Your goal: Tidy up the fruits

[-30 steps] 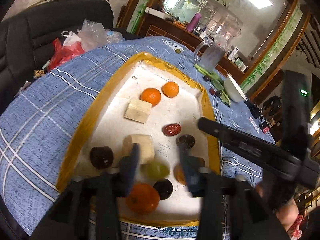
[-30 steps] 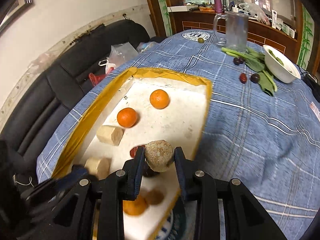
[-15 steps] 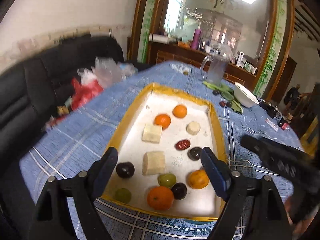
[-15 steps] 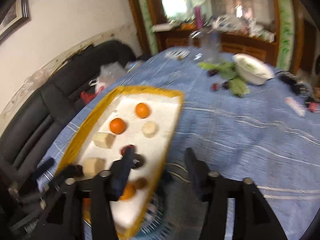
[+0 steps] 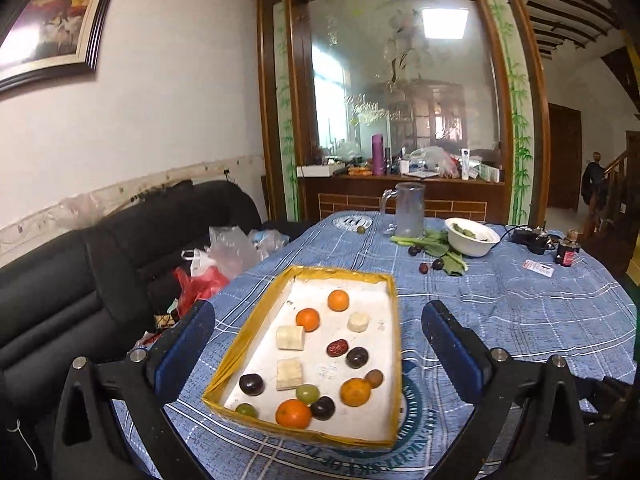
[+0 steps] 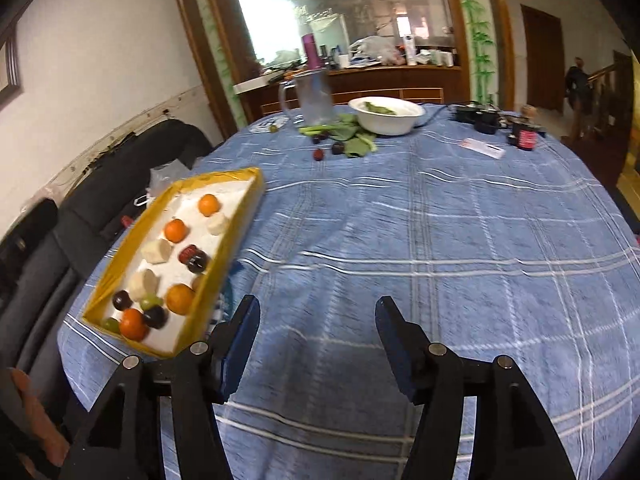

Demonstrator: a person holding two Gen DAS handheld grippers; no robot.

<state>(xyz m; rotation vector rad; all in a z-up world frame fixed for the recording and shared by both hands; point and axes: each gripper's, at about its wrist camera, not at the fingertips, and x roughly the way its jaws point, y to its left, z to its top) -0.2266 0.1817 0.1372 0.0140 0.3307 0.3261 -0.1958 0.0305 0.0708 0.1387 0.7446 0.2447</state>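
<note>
Fruits [image 5: 310,364] in yellow-rimmed tray [image 5: 256,320]

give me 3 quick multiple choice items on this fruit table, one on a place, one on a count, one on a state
1. Where is the white bowl?
A. inside the tray
B. on the tablecloth beyond the tray
C. on the sofa

2. How many oranges lie in the yellow-rimmed tray?
A. two
B. four
C. six

3. What is in the left hand-held gripper?
A. nothing, jaws wide open
B. an orange
C. a grape

Answers:
1 B, it sits by the glass pitcher, past the tray's far end.
2 B, two at the far end, two near.
3 A, nothing lies between its fingers; the fruit is down in the tray.
</note>
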